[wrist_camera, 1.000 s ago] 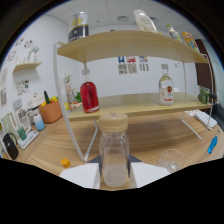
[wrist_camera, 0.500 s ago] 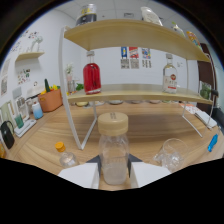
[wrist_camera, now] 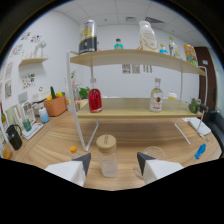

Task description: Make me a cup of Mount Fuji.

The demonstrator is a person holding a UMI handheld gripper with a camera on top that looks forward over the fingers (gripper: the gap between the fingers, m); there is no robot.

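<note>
Hand-held gripper [wrist_camera: 114,161] standing open, fingers apart around clear bottle [wrist_camera: 107,156] with wooden lid, gaps showing either side. Bottle resting on wooden tabletop [wrist_camera: 55,145]. Beyond, two-tier shelf [wrist_camera: 135,107] carrying red bottle [wrist_camera: 95,99] and clear bottle [wrist_camera: 156,97].

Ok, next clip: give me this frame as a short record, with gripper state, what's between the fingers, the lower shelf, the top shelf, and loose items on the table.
gripper: open
between fingers: clear jar with a wooden lid, standing on the table, gaps either side
lower shelf: red bottle, clear bottle
top shelf: dark can, white bottle
table items: empty glass, orange cap, blue object
</note>
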